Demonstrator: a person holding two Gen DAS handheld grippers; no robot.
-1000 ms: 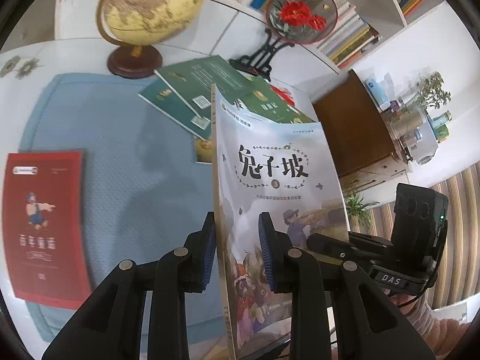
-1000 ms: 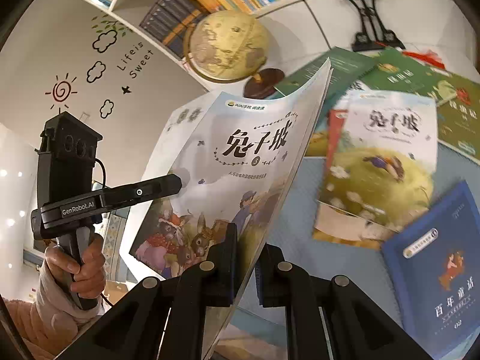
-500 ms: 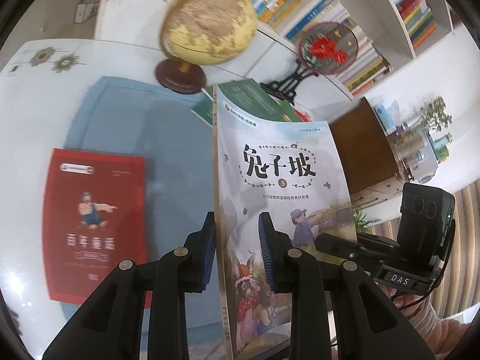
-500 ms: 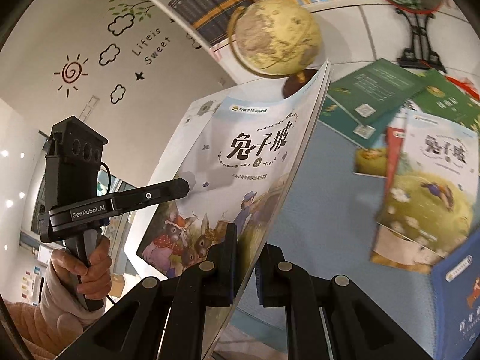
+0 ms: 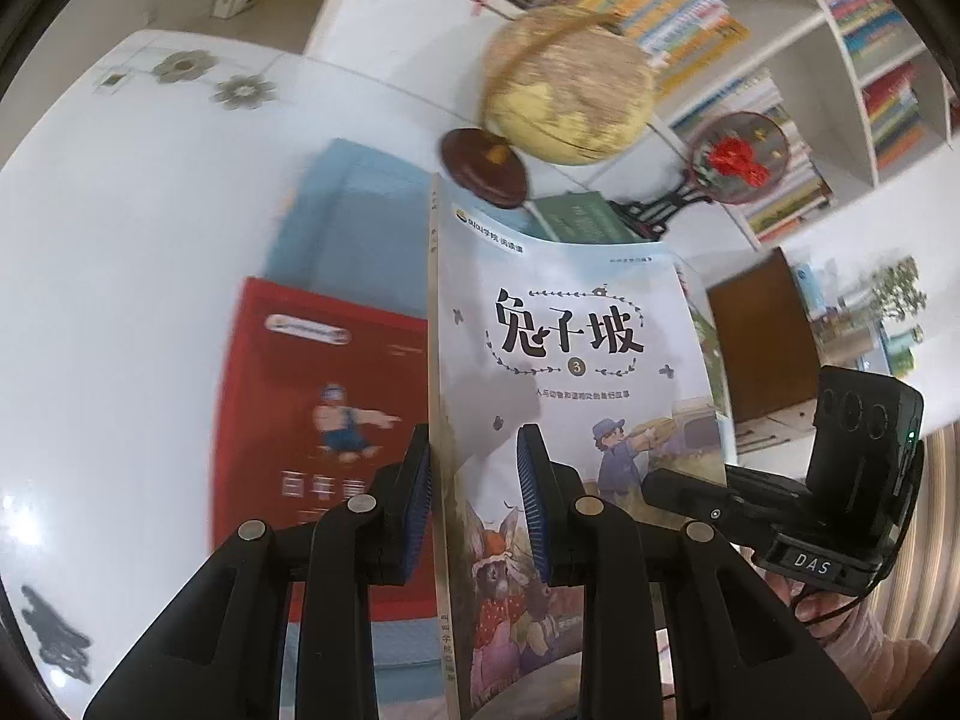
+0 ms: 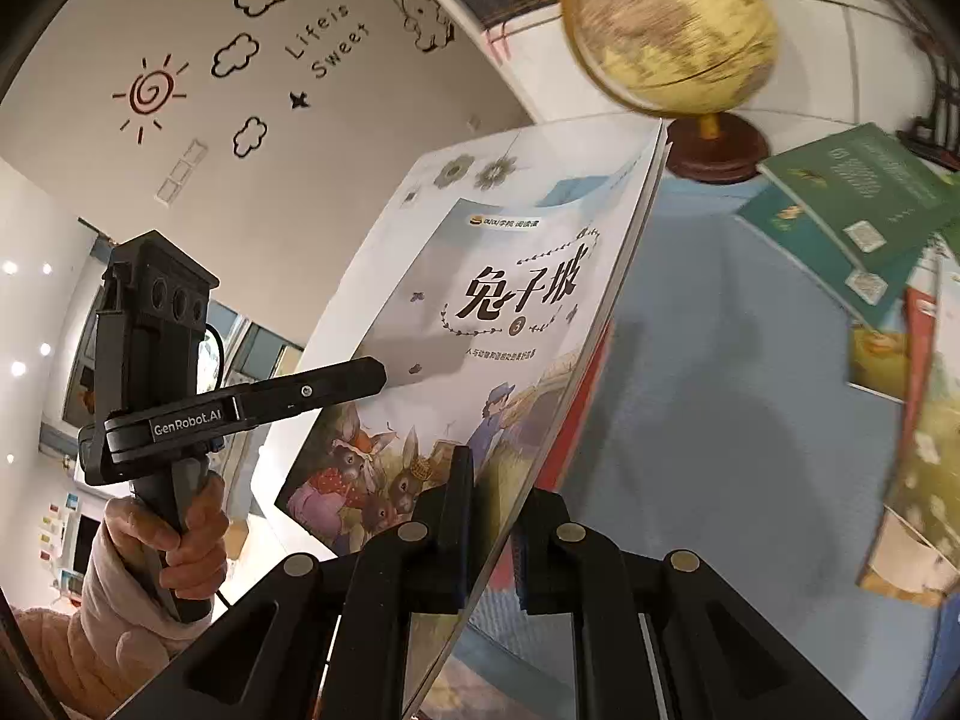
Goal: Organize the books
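Observation:
A pale blue picture book with rabbits on its cover (image 5: 570, 360) stands upright in the air over the table, gripped from both sides. My left gripper (image 5: 474, 462) is shut on its spine edge. My right gripper (image 6: 498, 498) is shut on the open page edge of the same book (image 6: 480, 300). Each gripper shows in the other's view, held by a hand in a pink sleeve (image 6: 120, 588). A red book (image 5: 324, 396) lies flat on the blue mat (image 5: 360, 204) just behind and below the held book.
A globe (image 5: 570, 84) on a dark wooden foot and a round red-flower ornament (image 5: 738, 156) stand at the table's back. Green books (image 6: 858, 192) and several others (image 6: 924, 450) lie scattered on the mat's right. Bookshelves (image 5: 870, 30) fill the wall behind.
Both grippers have carried the rabbit book leftward across the table. The red book has come from the far left to just behind it, and the scattered books have slid toward the right edge.

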